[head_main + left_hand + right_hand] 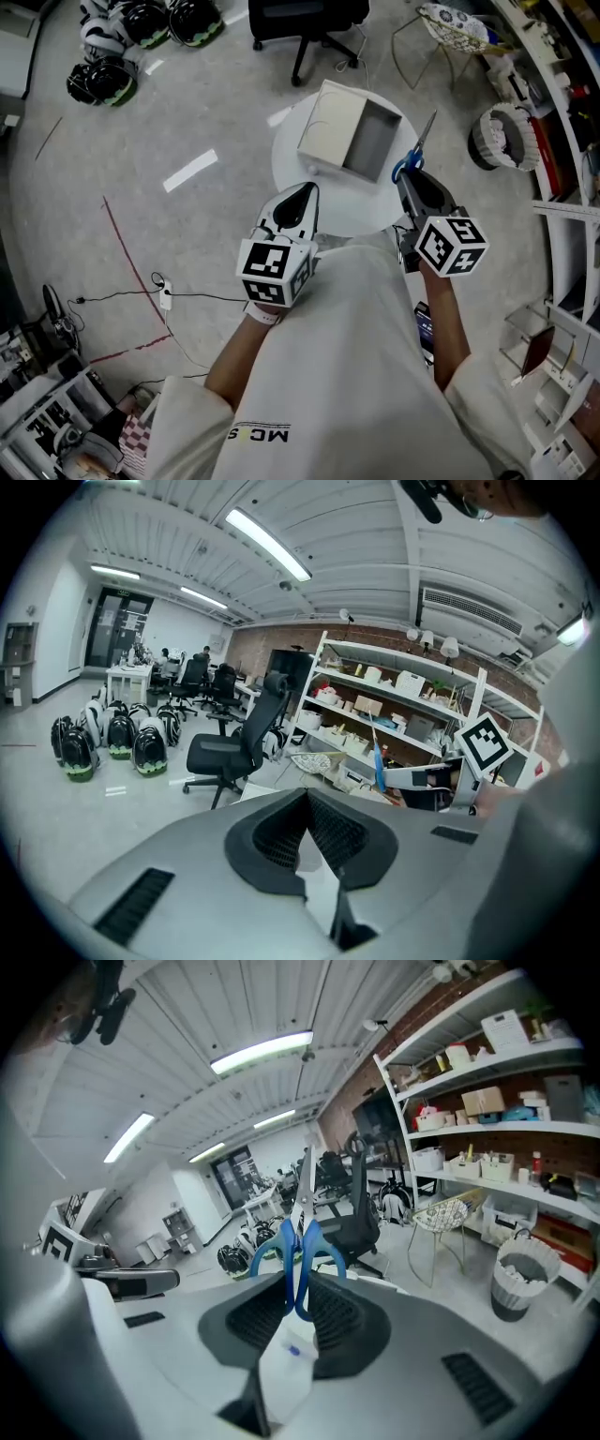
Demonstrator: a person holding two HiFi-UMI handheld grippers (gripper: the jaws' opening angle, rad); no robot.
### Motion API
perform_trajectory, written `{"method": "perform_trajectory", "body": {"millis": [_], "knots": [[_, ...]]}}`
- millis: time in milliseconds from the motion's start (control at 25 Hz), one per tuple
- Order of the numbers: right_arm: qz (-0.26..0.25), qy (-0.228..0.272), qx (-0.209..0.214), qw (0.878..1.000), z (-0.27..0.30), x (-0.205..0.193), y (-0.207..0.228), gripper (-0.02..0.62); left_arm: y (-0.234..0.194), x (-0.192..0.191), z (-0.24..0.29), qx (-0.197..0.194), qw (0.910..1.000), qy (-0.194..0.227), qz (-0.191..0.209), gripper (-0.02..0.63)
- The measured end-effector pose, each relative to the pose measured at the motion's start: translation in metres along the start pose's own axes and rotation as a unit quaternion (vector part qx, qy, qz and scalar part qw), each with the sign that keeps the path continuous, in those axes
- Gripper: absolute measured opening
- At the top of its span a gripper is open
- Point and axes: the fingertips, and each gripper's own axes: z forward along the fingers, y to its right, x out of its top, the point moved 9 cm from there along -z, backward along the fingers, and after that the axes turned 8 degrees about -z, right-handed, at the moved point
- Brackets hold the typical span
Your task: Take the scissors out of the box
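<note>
— Forearms (448, 328) bent, both held out in front of the chest?
— Yes. Right gripper (411, 180) pinches the scissors (298, 1241) by their blue handles, outside the open box (349, 139). Left gripper (302, 199), jaws pressed together on nothing, hovers over the round table (286, 169).

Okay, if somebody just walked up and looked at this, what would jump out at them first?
The blue-handled scissors stand out first, clamped by the handles in the right gripper, blades pointing away, to the right of the box. The box sits open and looks empty on the round white table. The left gripper is shut on nothing near the table's near edge.
</note>
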Motion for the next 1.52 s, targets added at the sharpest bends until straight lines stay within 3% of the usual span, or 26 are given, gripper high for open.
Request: {"method": "perform_trajectory", "body": {"millis": [560,1520], "knots": [[-0.025,0.080,-0.015,0.996,-0.057,-0.008,-0.018,0.130,0.011,0.001,-0.014,-0.007,0.9996,0.006,0.026,0.011],[-0.056,0.058,-0.025,0.996,-0.064,-0.012,-0.027,0.132,0.021,-0.015,-0.016,-0.021,0.9997,0.000,0.014,0.011]]}}
